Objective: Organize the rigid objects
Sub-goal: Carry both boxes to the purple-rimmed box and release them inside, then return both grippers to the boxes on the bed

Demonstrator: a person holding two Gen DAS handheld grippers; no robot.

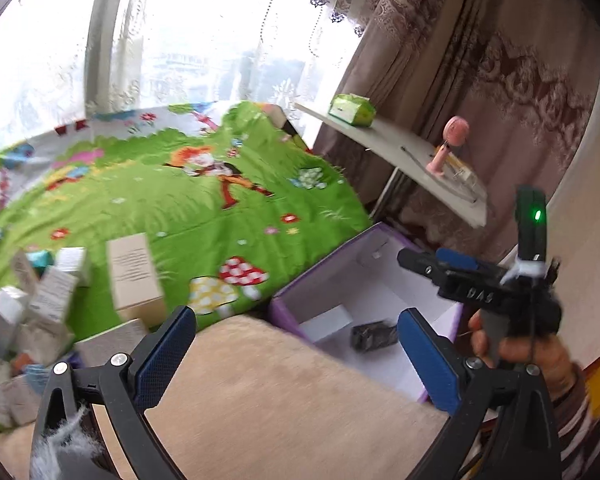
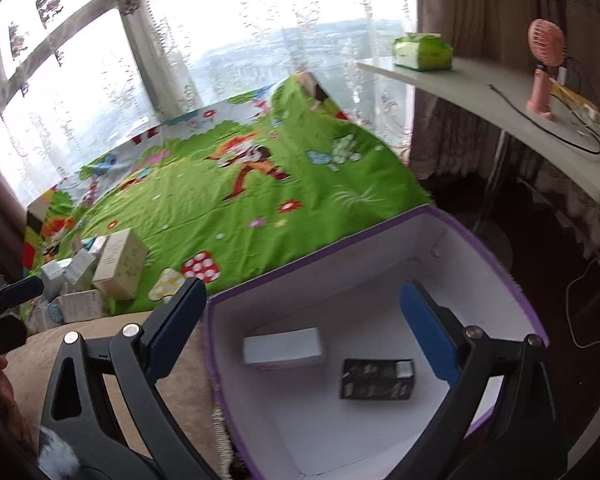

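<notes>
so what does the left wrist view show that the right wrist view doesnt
Only the left wrist view shows the right gripper from outside, with its green light and the hand holding it, and more of the pile of small boxes at the bed's near edge.

Only the right wrist view shows the whole floor of the purple bin and the dark floor with a white cable.

Both show the white box and the black box inside the bin, the green bedspread, the pink fan and the tissue pack.
</notes>
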